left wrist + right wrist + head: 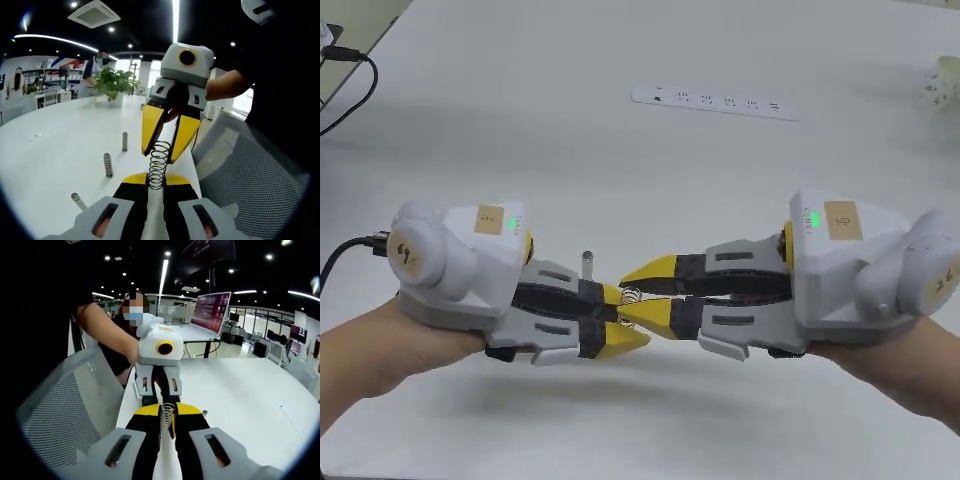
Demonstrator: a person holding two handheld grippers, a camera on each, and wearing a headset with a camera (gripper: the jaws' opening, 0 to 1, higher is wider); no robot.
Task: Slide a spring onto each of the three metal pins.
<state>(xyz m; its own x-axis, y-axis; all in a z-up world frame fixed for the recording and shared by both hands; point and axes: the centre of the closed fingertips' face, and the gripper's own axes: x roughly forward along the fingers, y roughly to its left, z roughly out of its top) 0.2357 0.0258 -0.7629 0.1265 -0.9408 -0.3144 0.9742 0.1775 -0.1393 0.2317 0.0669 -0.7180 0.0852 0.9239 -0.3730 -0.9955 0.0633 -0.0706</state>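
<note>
Just beside the metal pin [587,265], above the bench [620,160], the left gripper [156,181] and right gripper [166,416] meet tip to tip, each closed on one end of the spring [159,162].

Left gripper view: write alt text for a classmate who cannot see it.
A coil spring is pinched end to end between the left gripper and the facing right gripper. Beside them, on the white table, two pins wear springs; a third pin is bare.
</note>
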